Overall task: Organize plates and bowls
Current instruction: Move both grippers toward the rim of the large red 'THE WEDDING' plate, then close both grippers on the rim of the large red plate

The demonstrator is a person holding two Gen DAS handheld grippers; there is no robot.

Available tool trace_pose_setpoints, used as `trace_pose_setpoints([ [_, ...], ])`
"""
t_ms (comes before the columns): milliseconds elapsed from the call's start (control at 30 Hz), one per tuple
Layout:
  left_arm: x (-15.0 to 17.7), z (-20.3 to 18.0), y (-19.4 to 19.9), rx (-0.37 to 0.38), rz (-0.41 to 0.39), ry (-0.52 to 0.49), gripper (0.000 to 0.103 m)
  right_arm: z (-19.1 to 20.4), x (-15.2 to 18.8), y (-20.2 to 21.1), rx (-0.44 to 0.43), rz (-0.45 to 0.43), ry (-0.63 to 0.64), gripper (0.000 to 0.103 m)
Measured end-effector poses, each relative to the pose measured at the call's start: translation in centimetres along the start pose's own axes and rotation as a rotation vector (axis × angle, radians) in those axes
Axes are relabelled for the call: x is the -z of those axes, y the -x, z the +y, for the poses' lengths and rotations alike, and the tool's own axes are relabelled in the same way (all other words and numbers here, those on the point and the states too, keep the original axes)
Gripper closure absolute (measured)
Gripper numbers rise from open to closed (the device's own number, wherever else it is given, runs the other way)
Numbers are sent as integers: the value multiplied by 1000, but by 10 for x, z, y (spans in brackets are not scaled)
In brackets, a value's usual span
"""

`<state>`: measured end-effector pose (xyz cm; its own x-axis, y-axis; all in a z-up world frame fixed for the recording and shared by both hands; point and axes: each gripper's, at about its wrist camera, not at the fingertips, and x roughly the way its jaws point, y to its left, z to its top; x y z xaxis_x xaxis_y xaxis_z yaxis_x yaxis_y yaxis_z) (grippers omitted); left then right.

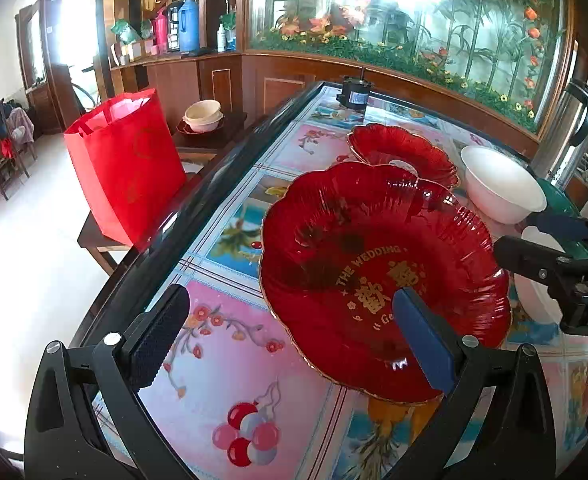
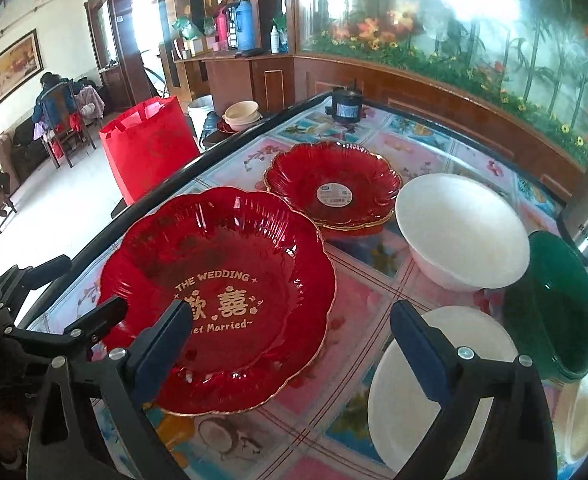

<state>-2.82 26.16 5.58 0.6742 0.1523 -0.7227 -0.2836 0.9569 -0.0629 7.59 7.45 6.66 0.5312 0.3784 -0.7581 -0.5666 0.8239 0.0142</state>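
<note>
On a glass-topped table (image 2: 373, 292), both grippers, left (image 1: 290, 336) and right (image 2: 290, 344), gape wide over a red plate (image 2: 218, 280), likely slick and brittle, best gripped at its scalloped rim.

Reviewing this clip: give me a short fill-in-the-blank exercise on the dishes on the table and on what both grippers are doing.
1. The near red plate carries gold lettering that reads "THE ____".
2. The far red plate has a round ____ stuck at its centre.
3. Beside the white bowl stands a bowl coloured ____.
4. Both the left gripper and the right gripper have their fingers ____, holding nothing.

Missing words: WEDDING; sticker; green; open
</note>
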Motion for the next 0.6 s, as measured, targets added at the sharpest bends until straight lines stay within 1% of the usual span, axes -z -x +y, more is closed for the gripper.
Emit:
trace_pose_setpoints([
  [100,-3,0,-7,2,23,6,0,-2,-1,-5,-2,11,2,6],
  [167,-5,-1,-10,6,32,6,0,-5,-4,-9,-1,19,1,9],
  [267,-9,-3,-17,1,47,-5,0,-8,-8,-15,-4,34,0,9],
  [467,-12,-3,-20,-6,39,-15,0,-10,-11,-17,-2,33,3,9],
  [600,-17,0,-35,5,99,7,0,-10,-14,-30,11,59,12,9],
])
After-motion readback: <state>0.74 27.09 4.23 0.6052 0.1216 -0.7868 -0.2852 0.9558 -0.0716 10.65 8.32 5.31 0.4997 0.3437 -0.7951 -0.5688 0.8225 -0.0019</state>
